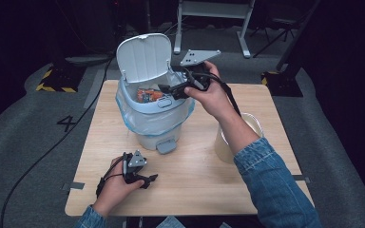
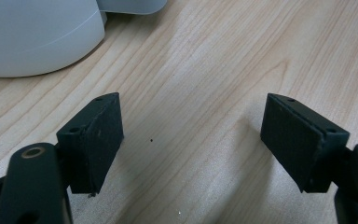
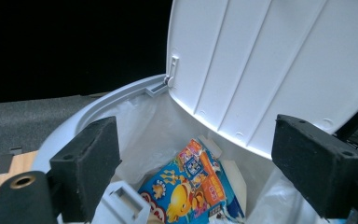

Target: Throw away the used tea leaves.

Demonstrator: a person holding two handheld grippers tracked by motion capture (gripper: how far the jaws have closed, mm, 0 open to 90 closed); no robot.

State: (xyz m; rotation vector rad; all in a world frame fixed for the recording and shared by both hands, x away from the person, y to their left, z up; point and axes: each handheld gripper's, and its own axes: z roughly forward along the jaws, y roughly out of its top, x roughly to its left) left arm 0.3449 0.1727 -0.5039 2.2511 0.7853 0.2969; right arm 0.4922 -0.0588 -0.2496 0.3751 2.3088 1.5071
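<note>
A white pedal bin stands on the wooden table with its lid raised and a pale plastic liner folded over its rim. Inside lies a colourful orange and blue snack packet. My right gripper hovers over the bin's mouth, open, with nothing between its pads. My left gripper rests on the table at the front left, open over bare wood. The bin's base lies just beyond it.
A cream bucket stands on the table to the right of the bin, partly hidden by the right forearm in a denim sleeve. The bin's pedal points toward me. A black cable crosses the floor on the left.
</note>
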